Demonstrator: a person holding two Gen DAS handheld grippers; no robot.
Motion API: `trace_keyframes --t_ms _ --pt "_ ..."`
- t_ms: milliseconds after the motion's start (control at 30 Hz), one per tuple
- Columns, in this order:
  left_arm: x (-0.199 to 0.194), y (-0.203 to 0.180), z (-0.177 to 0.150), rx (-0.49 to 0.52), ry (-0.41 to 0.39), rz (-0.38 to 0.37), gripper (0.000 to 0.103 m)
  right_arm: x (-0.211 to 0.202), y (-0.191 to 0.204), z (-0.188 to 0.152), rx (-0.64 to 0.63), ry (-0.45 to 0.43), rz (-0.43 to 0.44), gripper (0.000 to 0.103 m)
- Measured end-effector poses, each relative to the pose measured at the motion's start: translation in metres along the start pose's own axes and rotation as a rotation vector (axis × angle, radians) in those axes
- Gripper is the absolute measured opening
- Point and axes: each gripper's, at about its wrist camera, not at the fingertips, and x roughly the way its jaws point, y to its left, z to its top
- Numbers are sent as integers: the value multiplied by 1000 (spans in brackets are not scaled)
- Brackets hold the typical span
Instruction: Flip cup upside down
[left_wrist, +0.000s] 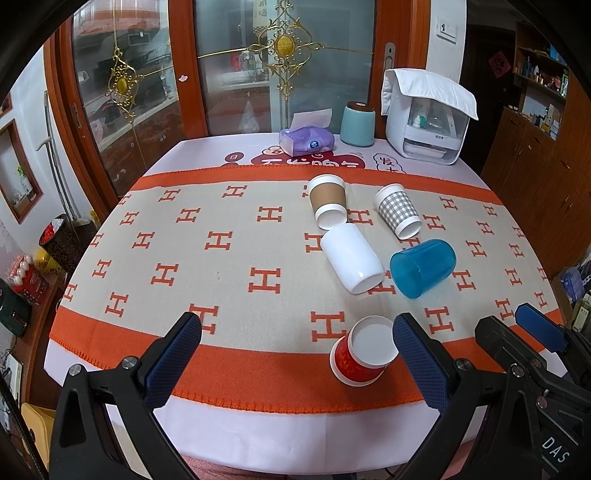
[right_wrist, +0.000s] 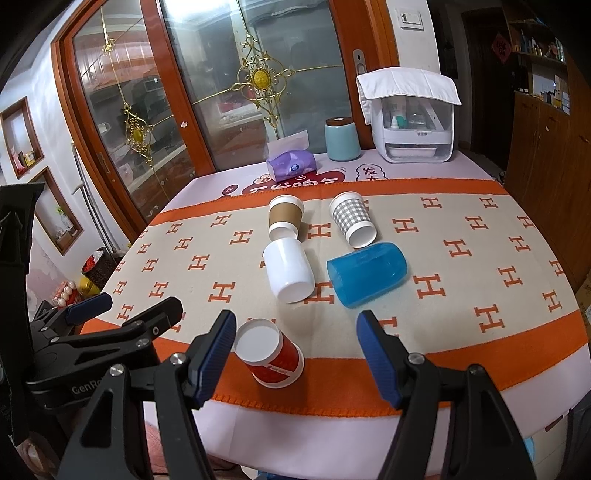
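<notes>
Several cups sit on the orange-and-beige cloth (left_wrist: 229, 258). A red paper cup (left_wrist: 364, 350) stands upside down near the front edge, also in the right wrist view (right_wrist: 271, 352). A white cup (left_wrist: 351, 258) and a blue plastic cup (left_wrist: 423, 267) lie on their sides. A brown-sleeved cup (left_wrist: 328, 201) and a grey checked cup (left_wrist: 397, 210) stand upside down behind them. My left gripper (left_wrist: 295, 354) is open and empty, the red cup by its right finger. My right gripper (right_wrist: 295, 358) is open and empty, the red cup just inside its left finger.
At the back of the table stand a purple tissue pack (left_wrist: 306, 142), a teal canister (left_wrist: 357, 124) and a white appliance with a cloth on it (left_wrist: 428, 118). Glass cabinet doors (left_wrist: 229, 66) are behind. A bin (left_wrist: 61, 240) stands left of the table.
</notes>
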Motion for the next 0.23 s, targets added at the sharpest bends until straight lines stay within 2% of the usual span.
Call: trace_keyframes --t_ms 233 --pt "2 -1 0 1 10 -1 102 1 3 -4 3 4 2 68"
